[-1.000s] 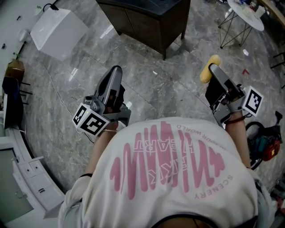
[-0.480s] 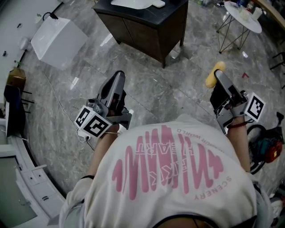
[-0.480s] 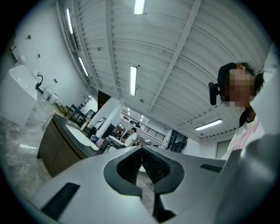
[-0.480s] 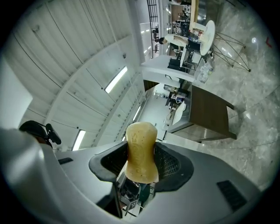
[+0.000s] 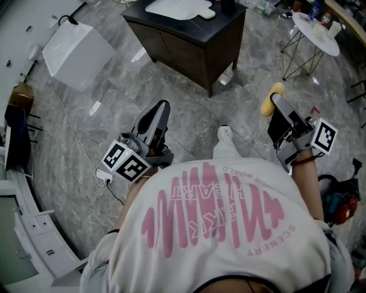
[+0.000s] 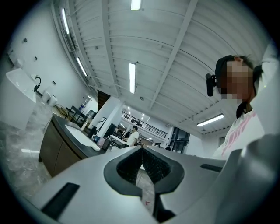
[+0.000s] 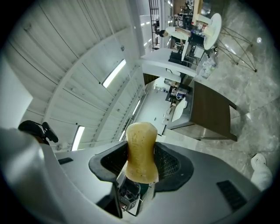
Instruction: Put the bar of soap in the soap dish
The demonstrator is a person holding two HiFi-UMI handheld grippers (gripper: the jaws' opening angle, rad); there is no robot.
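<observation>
The step in hand looks like the carry. The right claw (image 5: 277, 102) is clamped on the yellow soap (image 5: 269, 97), which stands up from between the jaws and is held in the air over the floor (image 5: 86, 131), well apart from the dark bench (image 5: 189, 43) ahead. The left claw (image 5: 161, 110) has its jaws together with nothing between them. No soap dish can be made out. A white basin (image 5: 177, 7) sits on the bench top, so the dish is probably there. The next move would need the person to close on the bench, find the dish, then lower the soap into it and release.
</observation>
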